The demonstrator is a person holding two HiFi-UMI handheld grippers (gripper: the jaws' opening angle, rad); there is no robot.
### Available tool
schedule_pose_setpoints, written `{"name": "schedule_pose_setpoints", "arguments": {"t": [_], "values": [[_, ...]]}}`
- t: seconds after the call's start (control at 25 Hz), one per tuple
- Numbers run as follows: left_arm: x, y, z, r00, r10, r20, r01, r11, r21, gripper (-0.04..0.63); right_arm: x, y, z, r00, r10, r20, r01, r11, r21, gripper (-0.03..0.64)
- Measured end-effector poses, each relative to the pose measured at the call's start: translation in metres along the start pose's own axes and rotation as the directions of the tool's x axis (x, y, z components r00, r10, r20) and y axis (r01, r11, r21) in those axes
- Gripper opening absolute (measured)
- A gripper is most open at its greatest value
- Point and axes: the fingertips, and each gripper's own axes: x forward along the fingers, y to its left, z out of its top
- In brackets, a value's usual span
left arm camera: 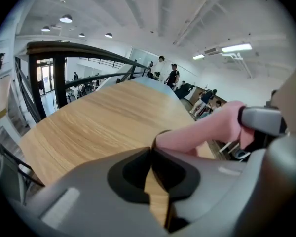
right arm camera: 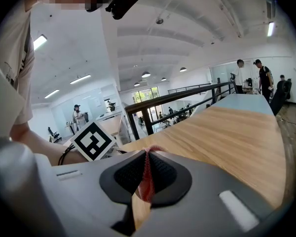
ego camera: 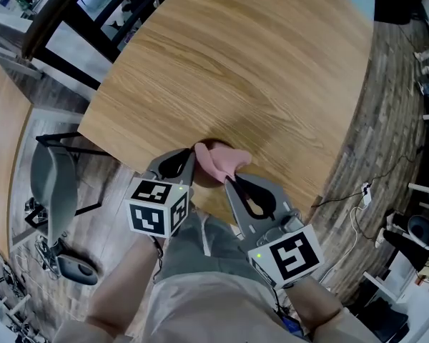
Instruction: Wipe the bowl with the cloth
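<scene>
A: How far along is the wiping?

B: Not started, it seems. The table (ego camera: pixel 257 70) shows no bowl in any view. The left gripper (ego camera: pixel 191 157) and right gripper (ego camera: pixel 229 180) each pinch one end of the cloth (ego camera: pixel 218 159) at the table's near edge.

A: What's left?

B: Probably everything: reaching the bowl, then wiping it.
</scene>
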Motion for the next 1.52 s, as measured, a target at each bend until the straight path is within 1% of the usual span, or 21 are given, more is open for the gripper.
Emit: {"name": "schedule_pose_setpoints", "arguments": {"t": [0.16,0.32,0.48,0.56,0.68,0.76,0.88,0.96,1.08,1.24,1.28,1.4,1.52], "values": [[-0.027,-0.015,0.025,0.999,-0.011,0.053,0.008,0.999,0.045,0.014,-0.005,0.013,0.021,1.000,0.011,0.025,-0.010,1.000,-0.029,0.014],[-0.056,-0.035,0.045,0.995,-0.024,0.102,0.013,0.994,0.107,0.014,-0.013,0.024,0.037,0.999,0.012,0.042,-0.010,0.998,-0.056,0.014],[-0.084,-0.059,0.063,0.988,-0.056,0.144,0.031,0.985,0.172,0.012,-0.019,0.031,0.051,0.998,0.003,0.059,0.003,0.996,-0.092,0.014],[-0.098,-0.070,0.072,0.984,-0.056,0.169,0.017,0.974,0.224,0.014,-0.023,0.036,0.058,0.998,-0.001,0.070,0.009,0.994,-0.111,0.014],[-0.122,-0.082,0.086,0.976,-0.046,0.214,-0.020,0.954,0.298,0.014,-0.030,0.043,0.068,0.997,-0.013,0.073,0.024,0.987,-0.156,0.014],[-0.136,-0.092,0.095,0.970,-0.047,0.240,-0.043,0.934,0.354,0.013,-0.035,0.046,0.074,0.997,-0.023,0.078,0.036,0.985,-0.171,0.014],[-0.153,-0.105,0.102,0.961,-0.043,0.273,-0.088,0.888,0.452,0.012,-0.039,0.050,0.084,0.995,-0.040,0.093,0.057,0.981,-0.187,0.014],[-0.164,-0.110,0.103,0.957,-0.031,0.290,-0.123,0.859,0.496,0.012,-0.042,0.052,0.090,0.993,-0.059,0.101,0.080,0.973,-0.217,0.014],[-0.180,-0.115,0.108,0.945,-0.019,0.327,-0.165,0.836,0.523,0.012,-0.046,0.057,0.098,0.990,-0.083,0.114,0.109,0.961,-0.256,0.014],[-0.194,-0.121,0.114,0.930,-0.010,0.369,-0.204,0.819,0.536,0.011,-0.056,0.054,0.102,0.984,-0.144,0.107,0.172,0.928,-0.330,0.014],[-0.197,-0.123,0.115,0.928,-0.014,0.372,-0.202,0.820,0.536,0.011,-0.058,0.052,0.103,0.981,-0.157,0.112,0.186,0.926,-0.329,0.014],[-0.205,-0.126,0.119,0.923,-0.026,0.384,-0.193,0.831,0.522,0.012,-0.064,0.048,0.103,0.971,-0.198,0.133,0.232,0.920,-0.317,0.014],[-0.214,-0.130,0.125,0.911,-0.035,0.412,-0.195,0.841,0.504,0.015,-0.070,0.045,0.101,0.964,-0.228,0.136,0.261,0.909,-0.325,0.014]]}}
